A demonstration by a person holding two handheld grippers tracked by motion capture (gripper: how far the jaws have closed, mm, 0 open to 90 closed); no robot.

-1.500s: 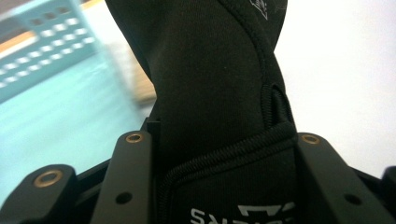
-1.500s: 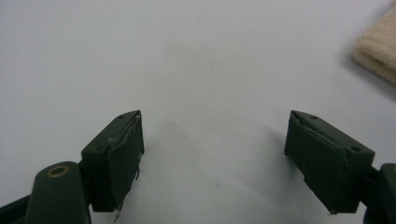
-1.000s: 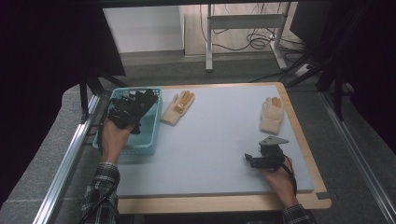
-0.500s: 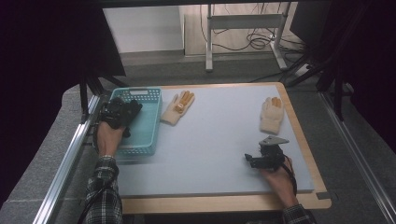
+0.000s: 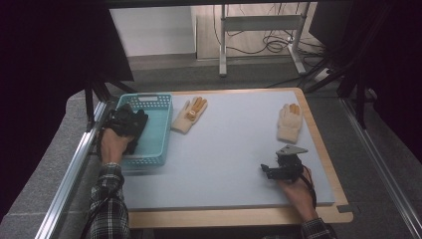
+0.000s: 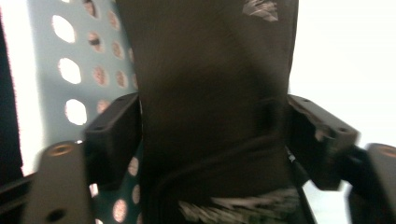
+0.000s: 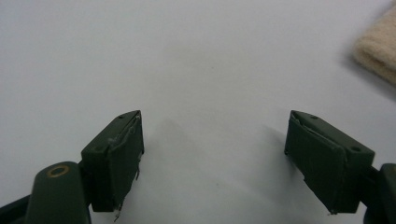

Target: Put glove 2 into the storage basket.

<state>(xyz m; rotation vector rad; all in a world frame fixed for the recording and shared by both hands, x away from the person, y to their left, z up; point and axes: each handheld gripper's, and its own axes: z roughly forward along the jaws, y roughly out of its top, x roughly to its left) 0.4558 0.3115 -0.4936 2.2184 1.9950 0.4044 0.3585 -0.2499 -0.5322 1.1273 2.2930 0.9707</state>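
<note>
At the left edge of the grey table (image 5: 224, 159), low over the blue-green basket (image 5: 157, 134): the left gripper (image 5: 127, 122), carried in the left hand (image 5: 112, 147) at the end of a checked sleeve. Dips into the basket with a dark glove (image 6: 210, 93) between the jaws. Has just been opening those jaws and now stands released, wide apart, one black pad on either side of the glove (whole gap filled with cloth, reaching both pads, slack rather than pinched). Keeps the glove close against the basket's holed wall, inside the rim judging by the high view. Near the front right corner of the table: the right gripper (image 5: 271, 172), in the right hand (image 5: 298, 186), low over bare surface. Gapes wide there, grasping nothing, plain grey between the two pads. Just beside the basket's right wall, flat on the table: a cream glove (image 5: 189, 115) with orange fingertips, apart from both grippers. Toward the far right edge, a little beyond the right gripper: a second cream glove (image 5: 289, 123), also flat, its corner at the upper right of the right gripper view.
</note>
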